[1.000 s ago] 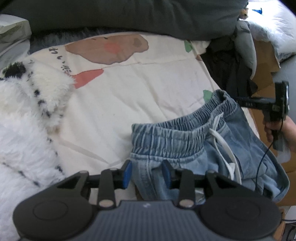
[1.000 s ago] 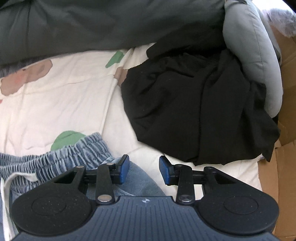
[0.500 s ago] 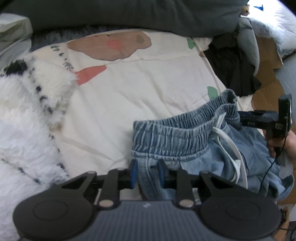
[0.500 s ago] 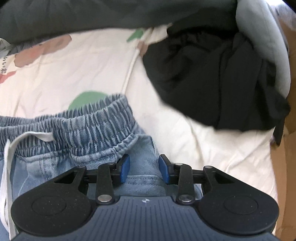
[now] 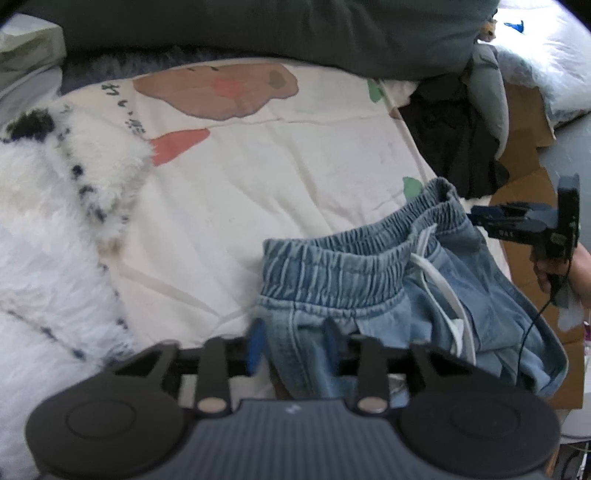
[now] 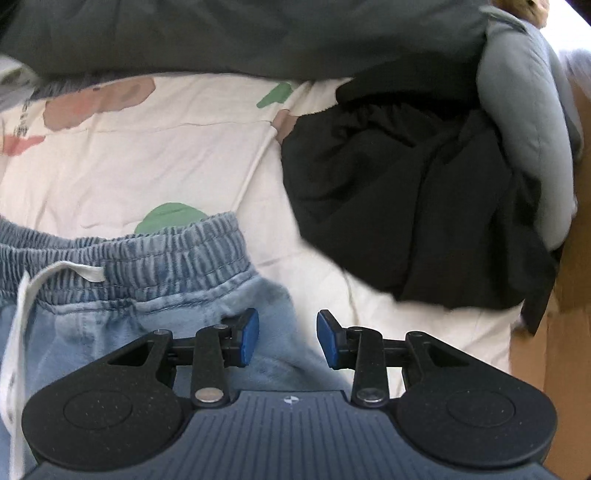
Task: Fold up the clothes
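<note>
Denim shorts (image 5: 388, 295) lie crumpled on a cream bedsheet (image 5: 258, 184) printed with coloured patches, toward its near right edge. No container holding anything appears in either view; flattened brown cardboard (image 5: 524, 155) lies beyond the sheet's right edge. The shorts are light blue, with a gathered elastic waistband (image 6: 147, 258) running left to right and a white drawstring (image 5: 439, 280) trailing across the front. A white fluffy blanket (image 5: 48, 240) with black flecks lies at left, a black garment (image 6: 406, 203) at far right, and a dark grey duvet (image 5: 258, 33) at the far side. The left gripper (image 5: 293, 343) sits over the shorts' near left seam, its jaws opening and blurred, denim between them but not pinched. The right gripper (image 6: 287, 338) stands partly open at the waistband's right end, holding nothing, above fabric below the waistband. Compared with a second ago, the right gripper has shifted from the sheet's bare edge to over the denim.
</note>
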The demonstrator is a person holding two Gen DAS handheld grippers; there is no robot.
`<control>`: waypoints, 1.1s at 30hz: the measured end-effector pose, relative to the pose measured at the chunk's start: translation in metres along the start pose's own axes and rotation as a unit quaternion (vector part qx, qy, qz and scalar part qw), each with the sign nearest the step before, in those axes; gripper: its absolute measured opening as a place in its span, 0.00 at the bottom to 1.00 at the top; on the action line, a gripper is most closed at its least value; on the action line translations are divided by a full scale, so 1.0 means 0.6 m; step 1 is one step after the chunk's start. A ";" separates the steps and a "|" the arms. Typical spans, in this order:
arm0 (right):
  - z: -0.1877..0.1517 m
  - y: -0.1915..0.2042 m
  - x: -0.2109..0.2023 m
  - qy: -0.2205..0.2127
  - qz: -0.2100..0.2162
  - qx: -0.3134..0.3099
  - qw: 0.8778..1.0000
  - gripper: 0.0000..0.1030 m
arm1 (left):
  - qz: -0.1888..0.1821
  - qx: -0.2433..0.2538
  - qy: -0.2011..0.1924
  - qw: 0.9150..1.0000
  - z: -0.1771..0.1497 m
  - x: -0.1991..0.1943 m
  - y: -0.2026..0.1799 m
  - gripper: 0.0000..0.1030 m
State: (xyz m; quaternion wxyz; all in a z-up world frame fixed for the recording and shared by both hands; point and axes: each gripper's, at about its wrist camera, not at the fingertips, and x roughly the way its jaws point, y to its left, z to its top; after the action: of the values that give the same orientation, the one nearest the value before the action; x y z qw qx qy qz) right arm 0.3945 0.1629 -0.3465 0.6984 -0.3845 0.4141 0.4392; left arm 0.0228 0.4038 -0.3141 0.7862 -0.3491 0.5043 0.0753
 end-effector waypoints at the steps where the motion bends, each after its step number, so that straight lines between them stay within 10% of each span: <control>1: 0.006 -0.001 0.006 0.003 0.001 -0.009 1.000 0.41 | 0.001 0.001 0.003 1.000 0.001 0.004 -0.001 0.39; 14: 0.033 0.024 0.062 0.055 0.077 -0.083 0.992 0.28 | -0.001 0.012 0.030 0.999 0.001 0.046 -0.002 0.39; 33: 0.019 0.026 0.079 0.016 0.066 -0.132 0.989 0.44 | 0.000 0.004 0.032 0.999 0.009 0.057 0.001 0.39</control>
State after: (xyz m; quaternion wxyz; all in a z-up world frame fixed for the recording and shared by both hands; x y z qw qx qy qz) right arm 0.3958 0.1919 -0.3885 0.6040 -0.4522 0.3879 0.5294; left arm 0.0428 0.3996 -0.3424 0.7710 -0.3481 0.5297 0.0616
